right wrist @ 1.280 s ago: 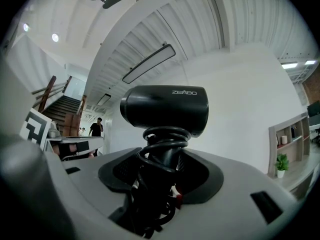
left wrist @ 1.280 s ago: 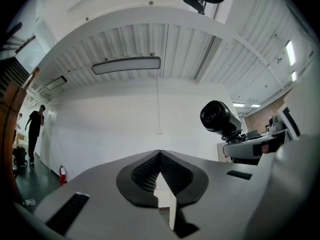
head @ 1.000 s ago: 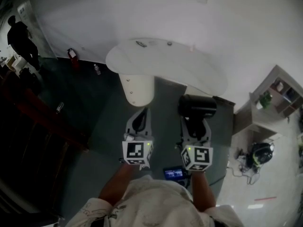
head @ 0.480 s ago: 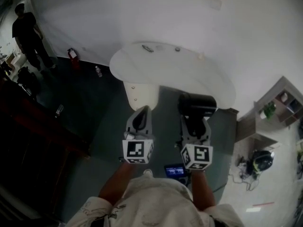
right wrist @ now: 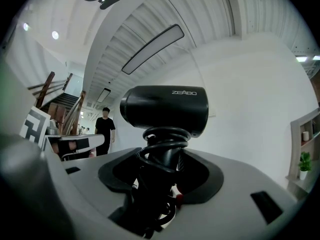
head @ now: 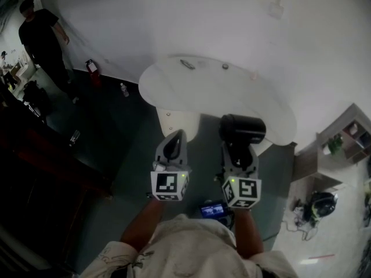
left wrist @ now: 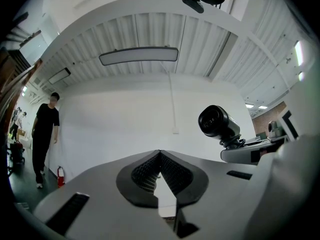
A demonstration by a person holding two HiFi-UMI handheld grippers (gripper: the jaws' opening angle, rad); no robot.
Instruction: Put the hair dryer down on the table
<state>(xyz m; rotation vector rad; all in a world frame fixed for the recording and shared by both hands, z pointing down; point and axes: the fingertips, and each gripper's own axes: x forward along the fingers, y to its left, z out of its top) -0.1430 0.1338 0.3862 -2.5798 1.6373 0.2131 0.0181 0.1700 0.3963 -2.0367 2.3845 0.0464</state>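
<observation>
Two hand-held grippers are raised side by side, short of the near edge of the white oval worktop [head: 220, 91]. The left hand-held gripper [left wrist: 159, 153] has its jaws pressed together on nothing. The right hand-held gripper [right wrist: 162, 171] is clamped on the handle of the black hair dryer [right wrist: 165, 109], which stands upright in the air, its barrel at the near edge towards the right end. The dryer looks rigid, smooth and top-heavy, so it would likely tip once released standing; laying it on its side seems safer. The cord [right wrist: 161, 140] coiled round the handle makes a springy, uneven hold, and a grip just under the barrel should limit swinging. The handle's lower end and the plug are buried between the jaws. How high the dryer hangs above the worktop cannot be judged, nor can the small items at the far edge be identified.
</observation>
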